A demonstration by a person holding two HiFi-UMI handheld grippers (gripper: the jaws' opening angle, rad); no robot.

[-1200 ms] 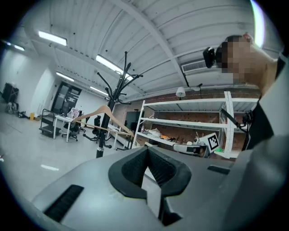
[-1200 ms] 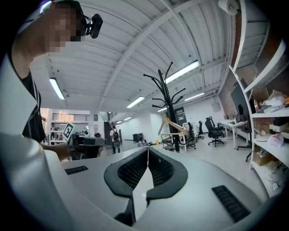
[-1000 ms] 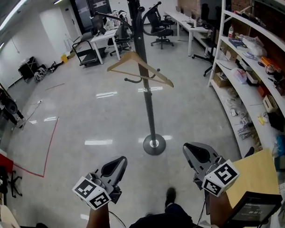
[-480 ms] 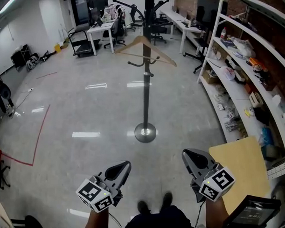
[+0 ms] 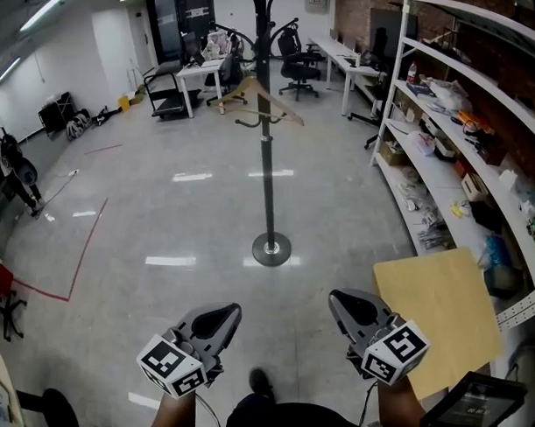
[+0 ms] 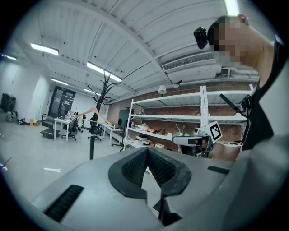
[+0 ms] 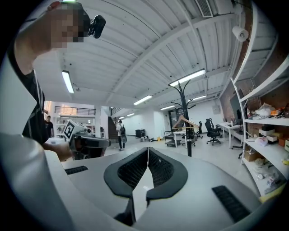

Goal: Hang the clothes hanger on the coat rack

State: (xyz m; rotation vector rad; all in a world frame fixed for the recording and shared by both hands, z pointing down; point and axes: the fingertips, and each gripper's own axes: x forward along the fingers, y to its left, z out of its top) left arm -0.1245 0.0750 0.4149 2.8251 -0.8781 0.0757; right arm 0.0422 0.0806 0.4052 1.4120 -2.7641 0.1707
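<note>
A black coat rack (image 5: 266, 164) stands on its round base (image 5: 271, 249) out on the glossy floor, well ahead of me. From one of its hooks hangs a wooden clothes hanger (image 5: 254, 94). Both grippers are held low and near me, far from the rack. My left gripper (image 5: 229, 312) is shut and holds nothing; so is my right gripper (image 5: 339, 298). In the left gripper view the jaws (image 6: 147, 151) meet, with the rack (image 6: 92, 135) small in the distance. The right gripper view shows shut jaws (image 7: 147, 151) and the hanger (image 7: 183, 121) on the rack.
Long white shelves (image 5: 463, 127) full of items run along the right. A tan board (image 5: 439, 311) lies at the lower right, beside a screen (image 5: 471, 404). Desks and office chairs (image 5: 202, 70) stand at the back. Red tape (image 5: 87, 246) marks the floor at left.
The coat rack with its hanger has drawn farther off and higher in the head view. Both grippers stay low, shut and empty.
</note>
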